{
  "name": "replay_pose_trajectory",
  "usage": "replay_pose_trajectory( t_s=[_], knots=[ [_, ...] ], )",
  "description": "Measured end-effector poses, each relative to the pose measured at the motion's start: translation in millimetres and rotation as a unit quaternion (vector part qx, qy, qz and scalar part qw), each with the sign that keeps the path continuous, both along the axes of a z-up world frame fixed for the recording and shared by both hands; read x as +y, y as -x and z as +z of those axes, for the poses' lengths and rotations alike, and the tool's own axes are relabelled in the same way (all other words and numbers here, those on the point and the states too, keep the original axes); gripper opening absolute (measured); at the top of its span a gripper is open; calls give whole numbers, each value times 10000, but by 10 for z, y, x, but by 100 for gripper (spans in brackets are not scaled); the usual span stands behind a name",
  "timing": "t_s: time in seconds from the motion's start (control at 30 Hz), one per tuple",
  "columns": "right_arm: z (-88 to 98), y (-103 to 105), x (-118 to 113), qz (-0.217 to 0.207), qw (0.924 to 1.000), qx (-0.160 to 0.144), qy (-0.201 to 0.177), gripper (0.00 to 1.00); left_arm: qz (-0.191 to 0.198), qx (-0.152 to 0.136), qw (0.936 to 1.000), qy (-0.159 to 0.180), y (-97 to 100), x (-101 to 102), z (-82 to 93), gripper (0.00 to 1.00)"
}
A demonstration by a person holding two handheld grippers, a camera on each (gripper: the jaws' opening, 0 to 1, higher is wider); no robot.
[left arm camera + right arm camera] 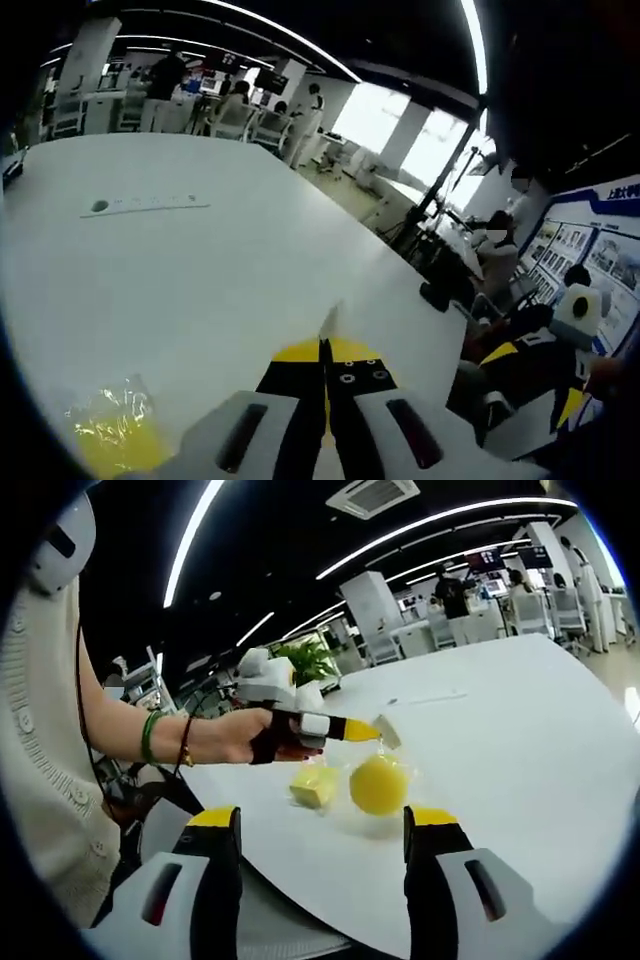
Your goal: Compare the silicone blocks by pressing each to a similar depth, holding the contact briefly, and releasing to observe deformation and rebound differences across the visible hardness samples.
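White table (500,740), yellow silicone blocks (378,784) beneath closed left claw (385,732).

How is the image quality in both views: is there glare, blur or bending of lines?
Left gripper view: windows are overexposed, the white table looks washed out, its edge curves from the fisheye; the plastic bag glints. Right gripper view: ceiling light strips bend into arcs; the yellow ball and left gripper look slightly soft.
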State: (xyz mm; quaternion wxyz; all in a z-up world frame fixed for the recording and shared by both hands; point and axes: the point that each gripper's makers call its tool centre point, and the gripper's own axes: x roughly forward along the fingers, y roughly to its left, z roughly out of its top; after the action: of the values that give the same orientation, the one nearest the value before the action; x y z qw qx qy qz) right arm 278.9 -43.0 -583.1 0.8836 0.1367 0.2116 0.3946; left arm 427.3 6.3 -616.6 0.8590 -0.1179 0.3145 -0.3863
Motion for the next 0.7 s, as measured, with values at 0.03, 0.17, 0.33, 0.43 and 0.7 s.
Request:
replay_pose_trajectory(
  t_s=[0.03,0.17,0.33,0.43,0.7],
  knots=[
    [11,1,3,0,10000,-17,4,61,12,-39,10000,-20,-5,7,8,0],
    [62,7,7,-2,9999,-107,41,61,-86,-183,9998,-24,4,29,119,0],
    [142,39,22,-6,9997,-217,110,61,-152,-366,9992,-49,54,100,269,0],
    [199,72,51,15,9994,-286,167,61,-158,-455,9988,-23,99,183,376,0],
    [442,162,145,99,9975,-585,378,62,-121,-728,9971,170,284,422,705,0]
  ],
)
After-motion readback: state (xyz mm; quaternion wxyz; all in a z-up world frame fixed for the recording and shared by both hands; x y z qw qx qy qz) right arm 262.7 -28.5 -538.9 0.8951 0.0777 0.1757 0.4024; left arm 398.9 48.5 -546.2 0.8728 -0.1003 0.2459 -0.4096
